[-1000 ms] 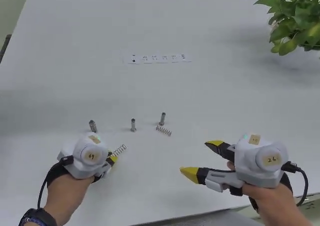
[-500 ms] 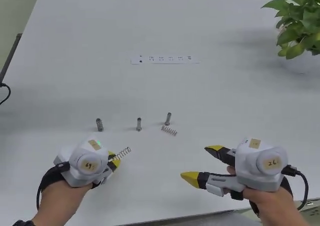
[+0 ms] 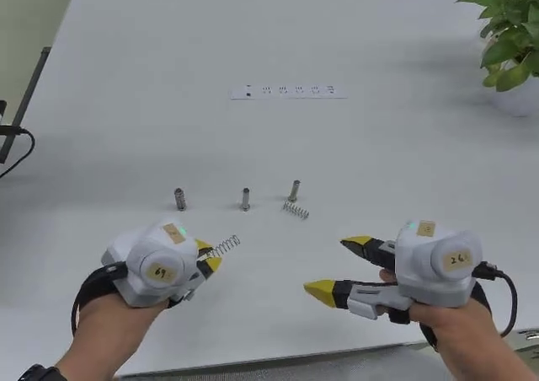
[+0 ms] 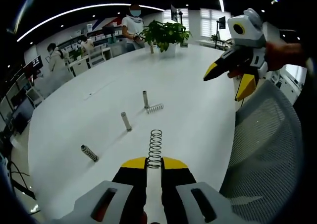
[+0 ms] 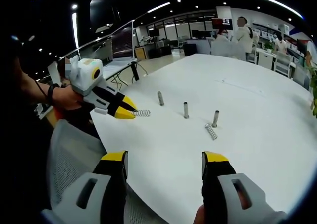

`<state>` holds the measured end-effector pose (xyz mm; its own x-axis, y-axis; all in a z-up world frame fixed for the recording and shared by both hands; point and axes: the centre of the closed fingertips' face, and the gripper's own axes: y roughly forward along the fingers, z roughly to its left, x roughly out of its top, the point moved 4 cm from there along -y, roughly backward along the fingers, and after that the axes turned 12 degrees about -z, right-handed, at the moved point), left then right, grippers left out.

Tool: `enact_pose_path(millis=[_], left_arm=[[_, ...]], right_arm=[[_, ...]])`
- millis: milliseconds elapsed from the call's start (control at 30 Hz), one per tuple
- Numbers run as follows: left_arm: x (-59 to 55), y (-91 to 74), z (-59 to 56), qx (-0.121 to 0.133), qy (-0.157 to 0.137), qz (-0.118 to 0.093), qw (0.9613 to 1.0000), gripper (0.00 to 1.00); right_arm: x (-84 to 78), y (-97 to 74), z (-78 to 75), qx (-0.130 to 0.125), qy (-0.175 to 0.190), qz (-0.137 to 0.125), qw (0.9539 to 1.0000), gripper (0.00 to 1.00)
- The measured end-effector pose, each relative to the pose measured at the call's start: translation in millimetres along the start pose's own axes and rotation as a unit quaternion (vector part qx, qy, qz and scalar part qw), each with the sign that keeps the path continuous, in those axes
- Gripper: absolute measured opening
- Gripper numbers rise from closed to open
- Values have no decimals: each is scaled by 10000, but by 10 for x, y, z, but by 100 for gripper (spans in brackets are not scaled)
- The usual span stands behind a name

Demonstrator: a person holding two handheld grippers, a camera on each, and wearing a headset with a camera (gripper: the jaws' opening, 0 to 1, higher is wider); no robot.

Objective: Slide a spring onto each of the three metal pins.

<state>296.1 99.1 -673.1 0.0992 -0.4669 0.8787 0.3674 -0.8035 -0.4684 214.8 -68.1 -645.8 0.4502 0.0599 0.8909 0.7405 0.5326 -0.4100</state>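
Held spring [image 3: 225, 246] sticks out of the left gripper [image 3: 205, 260], which is clenched on its end. In the head view it is on the person's side of the middle pin [image 3: 245, 199], off to that pin's left. The left pin [image 3: 179, 204] carries a fitted spring [image 3: 179, 195]. The right pin [image 3: 295, 190] is bare, with a loose spring [image 3: 296, 211] lying on the table [image 3: 126, 77] just beside it. The right gripper [image 3: 338, 267] is released with its jaws wide apart, on the person's side of the middle pin and to its right.

In the left gripper view, the held spring [image 4: 155, 144] points up from the shut jaws towards the middle pin [image 4: 126, 121].

In the right gripper view, the right gripper's [image 5: 164, 158] spread jaws frame the middle pin [image 5: 185, 110]. The loose spring [image 5: 210, 131] lies to that pin's right.
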Motion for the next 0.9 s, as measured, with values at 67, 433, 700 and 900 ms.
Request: enact_pose_path(millis=[67, 433, 700, 900], left_arm=[[41, -3, -28, -43, 45, -37, 10000, 2], [234, 3, -200, -322, 252, -158, 9990, 2], [380, 14, -343, -571, 433, -265, 9971, 2], [453, 32, -496, -843, 619, -335, 9939, 2]], right_arm=[[7, 21, 21, 53, -3, -8, 10000, 58], [29, 101, 75, 304, -13, -19, 9995, 55], [70, 142, 101, 481, 22, -112, 9988, 50], [79, 178, 153, 663, 42, -139, 9977, 47]])
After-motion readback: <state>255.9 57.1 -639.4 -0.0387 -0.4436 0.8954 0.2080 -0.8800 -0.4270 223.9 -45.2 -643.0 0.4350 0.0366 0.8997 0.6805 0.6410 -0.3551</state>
